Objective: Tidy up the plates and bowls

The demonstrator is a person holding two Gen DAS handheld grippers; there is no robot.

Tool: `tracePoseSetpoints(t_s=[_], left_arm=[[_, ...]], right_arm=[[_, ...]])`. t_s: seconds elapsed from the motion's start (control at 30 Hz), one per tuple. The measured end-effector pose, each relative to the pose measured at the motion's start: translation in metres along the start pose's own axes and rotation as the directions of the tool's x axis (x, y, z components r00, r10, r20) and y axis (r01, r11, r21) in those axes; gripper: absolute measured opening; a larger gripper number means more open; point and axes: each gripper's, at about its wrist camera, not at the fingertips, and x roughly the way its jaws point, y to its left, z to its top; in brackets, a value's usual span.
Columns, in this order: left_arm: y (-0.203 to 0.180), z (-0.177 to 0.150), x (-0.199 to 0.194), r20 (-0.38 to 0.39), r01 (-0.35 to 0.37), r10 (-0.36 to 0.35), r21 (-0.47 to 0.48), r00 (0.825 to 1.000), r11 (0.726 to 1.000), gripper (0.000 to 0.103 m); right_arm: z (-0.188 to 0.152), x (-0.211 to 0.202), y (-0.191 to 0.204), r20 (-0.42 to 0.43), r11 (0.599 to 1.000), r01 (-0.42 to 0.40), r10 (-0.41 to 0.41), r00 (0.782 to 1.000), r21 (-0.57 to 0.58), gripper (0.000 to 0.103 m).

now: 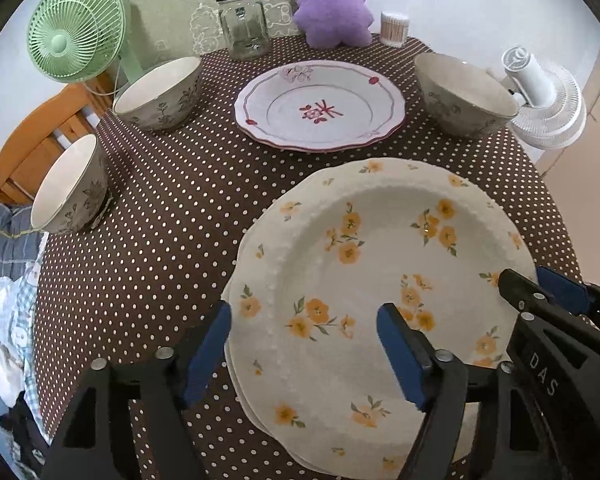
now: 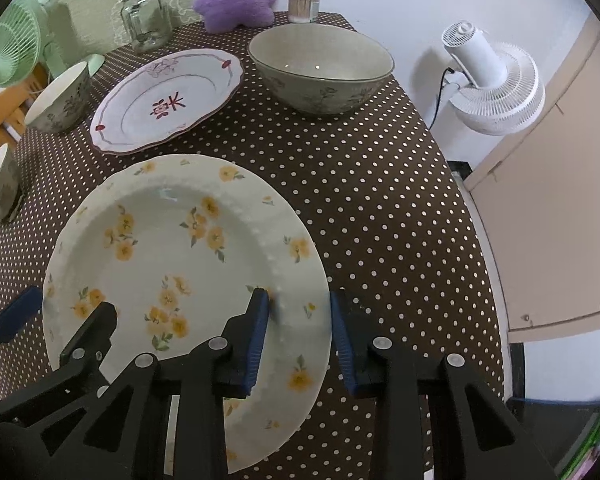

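Note:
A cream plate with yellow flowers point(image 1: 380, 264) point(image 2: 172, 248) tops a stack of like plates at the near side of the dotted table point(image 1: 172, 208). My left gripper point(image 1: 304, 312) point(image 2: 60, 308) stands open, its blue pads wide on either side of the plate's left rim and clear of it. On the opposite rim my right gripper point(image 2: 299, 296) point(image 1: 536, 280) is shut on the plate. Behind lies a white plate with pink flowers point(image 1: 320, 108) point(image 2: 168, 100). Two floral bowls point(image 1: 160, 92) point(image 1: 72, 188) stand at the left, and a third bowl point(image 1: 464, 92) point(image 2: 320, 68) at the far right.
Along the back stand a green fan point(image 1: 76, 28), a glass jar point(image 1: 244, 24), a purple plush point(image 1: 328, 4) and a tub of cotton swabs point(image 1: 394, 28). A white fan point(image 2: 492, 80) hangs off the right edge. A wooden chair point(image 1: 32, 140) and clothes point(image 1: 12, 300) lie left.

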Motion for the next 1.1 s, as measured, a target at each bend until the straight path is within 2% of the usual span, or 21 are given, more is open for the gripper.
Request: tracePoseSetpoints(t_s=[0.07,0.13,0.23,0.47,0.53,0.67,0.8,0.93,1.1], left_arm=[[0.005,0.0,-0.006,0.018,0.007,-0.007,0.003,1.0,1.0,0.083],[0.015,0.001,-0.011,0.028,0.019,-0.019,-0.004,0.999,1.0,0.084],[0.029,0.003,-0.02,0.046,0.038,-0.038,-0.003,0.998,0.999,0.089],[0.06,0.011,-0.044,0.104,0.097,-0.099,0.032,0.99,0.995,0.092],[0.069,0.017,-0.051,0.124,0.138,-0.145,0.058,0.982,0.989,0.092],[0.086,0.031,-0.061,0.16,0.154,-0.168,0.095,0.973,0.983,0.092],[0.098,0.042,-0.067,0.191,0.134,-0.155,0.121,0.969,0.984,0.092],[0.111,0.056,-0.068,0.19,0.16,-0.175,0.088,0.966,0.983,0.092],[0.114,0.07,-0.063,0.206,0.149,-0.161,0.072,0.965,0.986,0.092]], right_arm=[[0.0,-0.006,0.0,0.008,1.0,-0.004,0.004,1.0,0.015,0.044],[0.0,-0.014,0.001,0.031,1.0,0.002,-0.003,1.0,0.028,0.059],[-0.001,-0.031,0.003,0.078,0.998,0.01,-0.014,0.997,0.059,0.07],[0.0,-0.063,0.022,0.141,0.995,-0.014,0.0,0.99,0.099,0.071],[0.0,-0.075,0.029,0.182,0.994,-0.039,0.02,0.983,0.105,0.071],[0.008,-0.093,0.043,0.24,0.992,-0.071,0.045,0.97,0.103,0.071],[0.015,-0.1,0.054,0.267,0.988,-0.08,0.043,0.963,0.129,0.071],[0.023,-0.107,0.066,0.287,0.989,-0.062,0.022,0.958,0.132,0.071],[0.038,-0.1,0.07,0.277,0.992,-0.053,0.021,0.961,0.11,0.071]])
